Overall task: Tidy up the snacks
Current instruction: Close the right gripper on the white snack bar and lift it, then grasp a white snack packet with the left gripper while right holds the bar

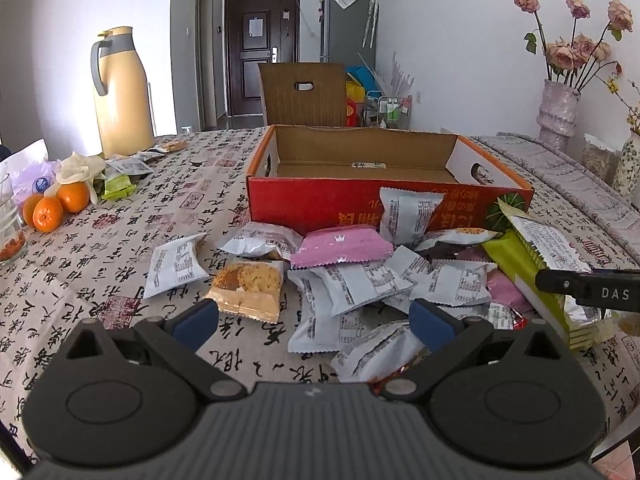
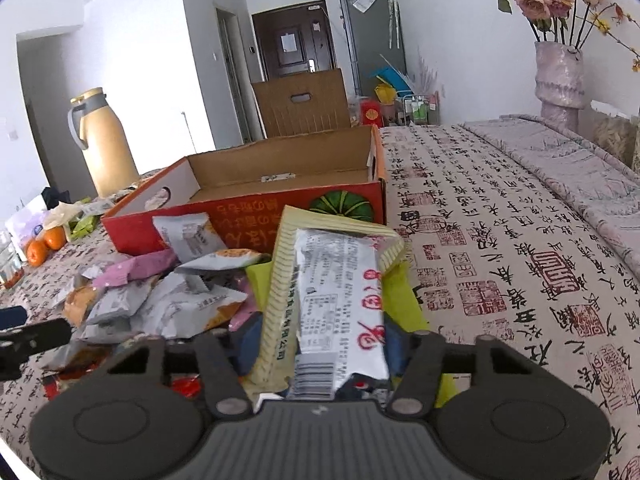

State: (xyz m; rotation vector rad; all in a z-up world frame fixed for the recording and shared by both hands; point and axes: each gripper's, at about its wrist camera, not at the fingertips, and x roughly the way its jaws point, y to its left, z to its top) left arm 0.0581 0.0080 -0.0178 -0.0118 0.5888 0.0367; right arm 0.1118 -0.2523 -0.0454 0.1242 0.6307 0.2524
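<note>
Since the box [image 1: 384,168] was totally bare inside and the snacks [image 1: 352,276] sat heaped on the tablecloth [image 1: 120,240] right in front of it, basically nothing was sorted yet. Right gripper [image 2: 320,344] pointed down toward the box and looked clamped on a long silver pack [image 2: 340,304] with a striped one. Left gripper [image 1: 314,316] hovered wide and empty over the pile's near edge.

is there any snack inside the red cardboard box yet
No, the red box shows only bare cardboard floor inside, while the snack packets lie on the tablecloth before it.
</note>
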